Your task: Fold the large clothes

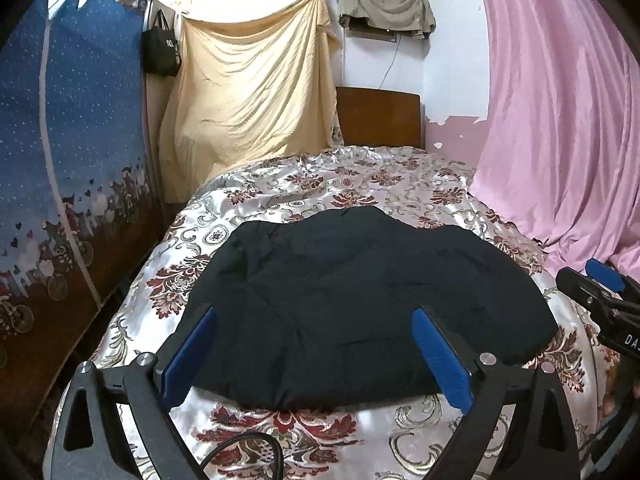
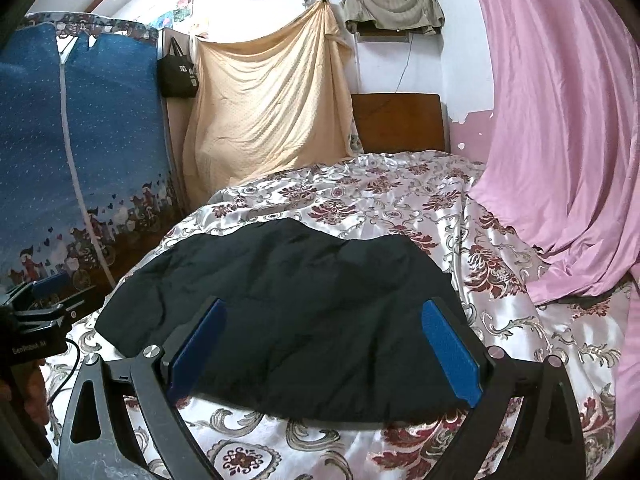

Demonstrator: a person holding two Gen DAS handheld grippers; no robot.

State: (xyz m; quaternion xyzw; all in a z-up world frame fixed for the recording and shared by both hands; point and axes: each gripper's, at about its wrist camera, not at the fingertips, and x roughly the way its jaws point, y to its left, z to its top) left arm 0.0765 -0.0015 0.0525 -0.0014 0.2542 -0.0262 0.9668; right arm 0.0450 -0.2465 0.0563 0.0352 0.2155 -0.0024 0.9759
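Note:
A black garment (image 1: 360,300) lies folded into a flat bundle on the bed's floral satin cover (image 1: 304,184). It also shows in the right wrist view (image 2: 304,300). My left gripper (image 1: 316,316) is open with its blue pads wide apart, held above the near edge of the garment and holding nothing. My right gripper (image 2: 324,308) is open the same way above the garment's near edge, empty. The right gripper also shows at the right edge of the left wrist view (image 1: 600,288). The left gripper shows at the left edge of the right wrist view (image 2: 40,300).
A blue fabric wardrobe (image 1: 72,152) stands left of the bed. A yellow sheet (image 1: 252,92) hangs at the back left, a wooden headboard (image 1: 380,120) behind the bed. A pink curtain (image 1: 560,120) drapes onto the bed's right side. A black cable (image 1: 248,448) lies near the front.

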